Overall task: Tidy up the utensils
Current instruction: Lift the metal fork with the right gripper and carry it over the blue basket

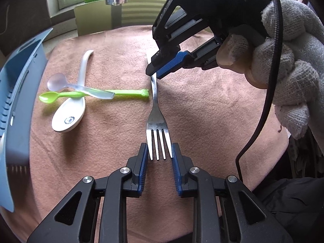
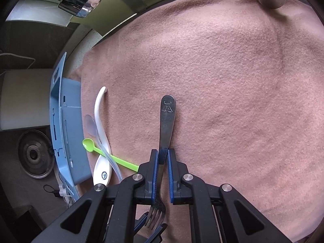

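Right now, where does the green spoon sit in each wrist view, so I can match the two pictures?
Left wrist view: green spoon lies left of centre, across the white spoon, handle end by the fork.
Right wrist view: lower left, bowl toward the blue rack.
Shared landmark: the fork, gripped at both ends.

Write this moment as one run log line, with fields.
left hand-held gripper: shut on fork tines | right hand-held gripper: shut on fork handle | three spoons: on cloth
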### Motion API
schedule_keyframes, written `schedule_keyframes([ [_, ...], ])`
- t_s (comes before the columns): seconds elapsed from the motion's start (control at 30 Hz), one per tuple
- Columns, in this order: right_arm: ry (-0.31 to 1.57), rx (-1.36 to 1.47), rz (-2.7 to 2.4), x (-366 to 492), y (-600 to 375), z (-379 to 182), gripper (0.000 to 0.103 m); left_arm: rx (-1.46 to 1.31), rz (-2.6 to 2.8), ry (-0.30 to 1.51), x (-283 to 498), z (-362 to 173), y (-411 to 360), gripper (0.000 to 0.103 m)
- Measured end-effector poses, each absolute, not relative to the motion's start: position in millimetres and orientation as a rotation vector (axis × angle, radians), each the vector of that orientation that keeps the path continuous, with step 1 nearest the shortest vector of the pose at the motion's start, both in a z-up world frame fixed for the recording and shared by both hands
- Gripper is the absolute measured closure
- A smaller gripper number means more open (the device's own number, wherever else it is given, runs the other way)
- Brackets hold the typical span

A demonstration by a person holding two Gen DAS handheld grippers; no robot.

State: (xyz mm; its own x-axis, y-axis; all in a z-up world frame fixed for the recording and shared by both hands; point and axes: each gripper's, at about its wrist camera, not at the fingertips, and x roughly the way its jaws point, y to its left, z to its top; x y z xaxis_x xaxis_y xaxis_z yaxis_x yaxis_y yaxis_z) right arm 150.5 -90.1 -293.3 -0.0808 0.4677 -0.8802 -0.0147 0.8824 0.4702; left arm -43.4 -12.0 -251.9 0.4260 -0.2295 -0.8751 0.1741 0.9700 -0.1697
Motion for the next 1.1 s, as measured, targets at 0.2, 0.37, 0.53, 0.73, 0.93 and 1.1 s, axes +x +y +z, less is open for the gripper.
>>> schedule_keyframes([
  [0.2,1.588,0.386,0.435,153,-87,-278,0.095,-0.051,-0.247,1.078,-44,-241,-5,0.082],
  [0.37,1.565,0.398,0.459,152,-77,-262,0.095,-0.038,-0.235,1.051,-48,-225,5,0.082],
  [0.53,1.525,0.404,0.499,150,-53,-241,0.095,-0.027,-0.213,1.015,-51,-206,28,0.082],
  [0.73,1.492,0.399,0.553,147,-9,-222,0.095,-0.022,-0.174,0.980,-55,-188,64,0.082],
  [0.93,1.487,0.388,0.597,143,40,-214,0.095,-0.033,-0.131,0.966,-60,-181,102,0.082],
  [1.1,1.488,0.371,0.615,142,73,-213,0.095,-0.049,-0.103,0.966,-58,-181,132,0.082],
])
